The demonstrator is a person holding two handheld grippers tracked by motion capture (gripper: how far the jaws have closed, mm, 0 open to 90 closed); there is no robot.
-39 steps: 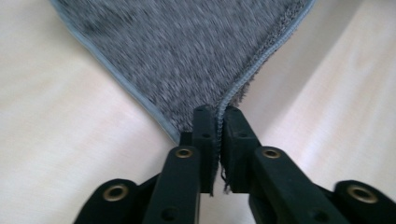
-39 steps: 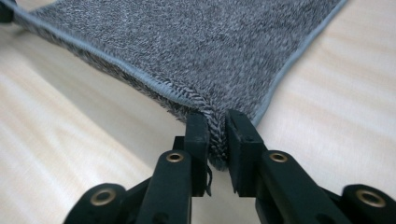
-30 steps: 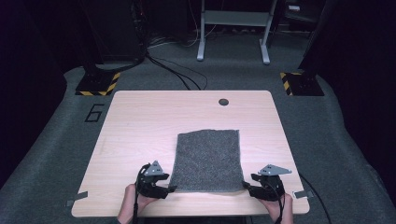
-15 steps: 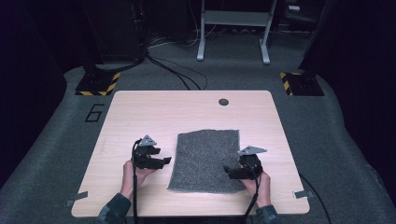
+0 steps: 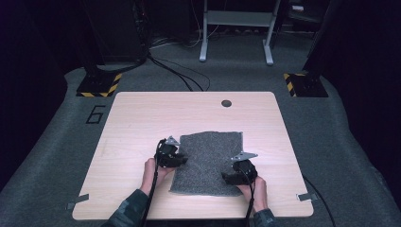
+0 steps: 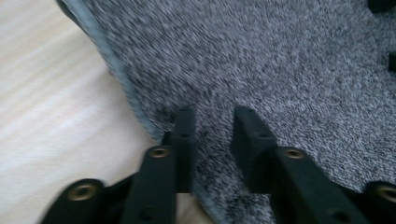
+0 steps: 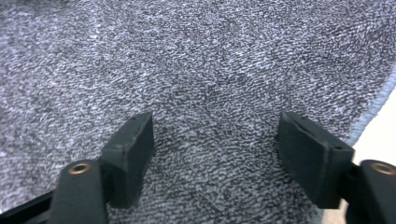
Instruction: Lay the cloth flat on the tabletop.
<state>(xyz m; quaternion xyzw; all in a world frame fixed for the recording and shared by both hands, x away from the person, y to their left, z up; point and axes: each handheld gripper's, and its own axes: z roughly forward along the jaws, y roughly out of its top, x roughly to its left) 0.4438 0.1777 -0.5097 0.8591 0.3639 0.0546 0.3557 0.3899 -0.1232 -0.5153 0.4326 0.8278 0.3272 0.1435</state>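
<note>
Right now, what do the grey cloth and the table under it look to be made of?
Cloth: looks like woven or knitted fabric, maybe terry, matte; speckled grey nap with a paler stitched hem along its edge in the left gripper view.
Table: looks like light wood or wood-look laminate, smooth with a slight sheen; faint grain streaks show, so I can't say which.

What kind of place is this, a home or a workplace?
Probably a lab or recording studio, not a home. A bare wooden table stands on grey carpet marked with a number 6, black stands have yellow-black hazard-striped bases, and cables run across the floor in a dark room.
</note>
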